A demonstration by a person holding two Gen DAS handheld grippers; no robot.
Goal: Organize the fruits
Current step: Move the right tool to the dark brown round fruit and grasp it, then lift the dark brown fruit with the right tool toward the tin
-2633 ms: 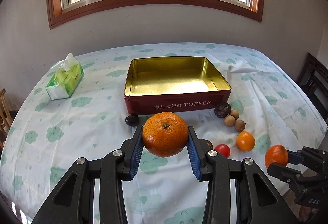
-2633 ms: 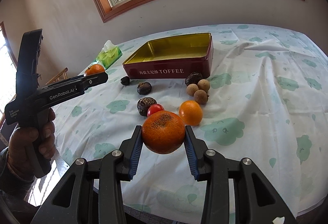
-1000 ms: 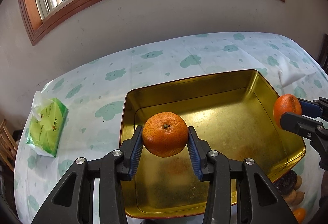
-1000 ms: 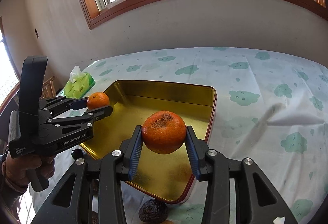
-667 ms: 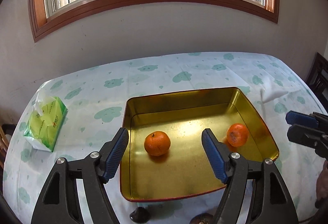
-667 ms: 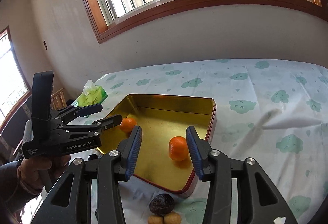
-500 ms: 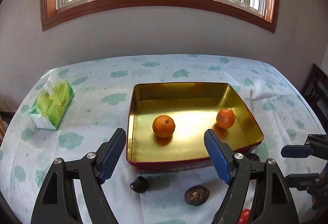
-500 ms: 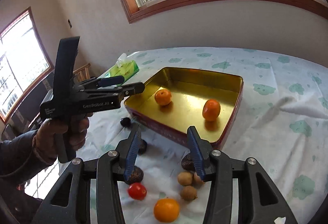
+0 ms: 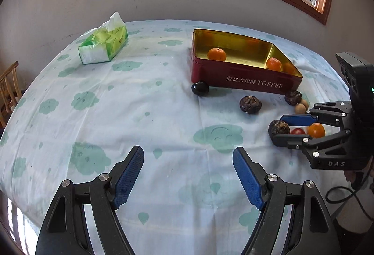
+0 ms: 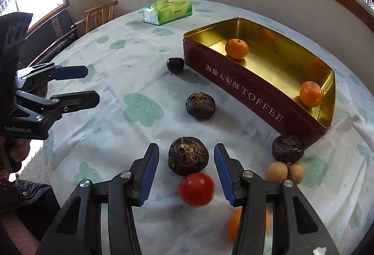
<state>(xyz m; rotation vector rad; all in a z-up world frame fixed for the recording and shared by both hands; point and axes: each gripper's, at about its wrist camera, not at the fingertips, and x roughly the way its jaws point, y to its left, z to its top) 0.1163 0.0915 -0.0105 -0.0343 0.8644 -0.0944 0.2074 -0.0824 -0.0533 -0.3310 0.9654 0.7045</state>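
Observation:
A red toffee tin (image 10: 245, 91) with a gold inside holds two mandarins (image 10: 236, 48) (image 10: 310, 93). My right gripper (image 10: 185, 150) hangs low over the loose fruit in front of the tin, jaws closing. A dark wrinkled fruit (image 10: 188, 155) sits between its fingertips, and the pads stand clear of it. Just nearer lies a red tomato (image 10: 196, 189). My left gripper (image 9: 187, 154) is wide open over bare cloth, well left of the fruit, with nothing between its fingers.
Two more dark wrinkled fruits (image 10: 200, 104) (image 10: 287, 148), a small smooth dark one (image 10: 175, 65), two longans (image 10: 276, 171) and a small orange (image 10: 233, 224) half hidden by my finger lie on the cloth. A green tissue pack (image 9: 104, 46) stands far left, a chair (image 10: 100, 13) beyond the table edge.
Both grippers let their mandarins go into the tin and drew back. The left opened wide and swung left over the cloth. The right dropped over the loose fruit, its jaws narrowing.

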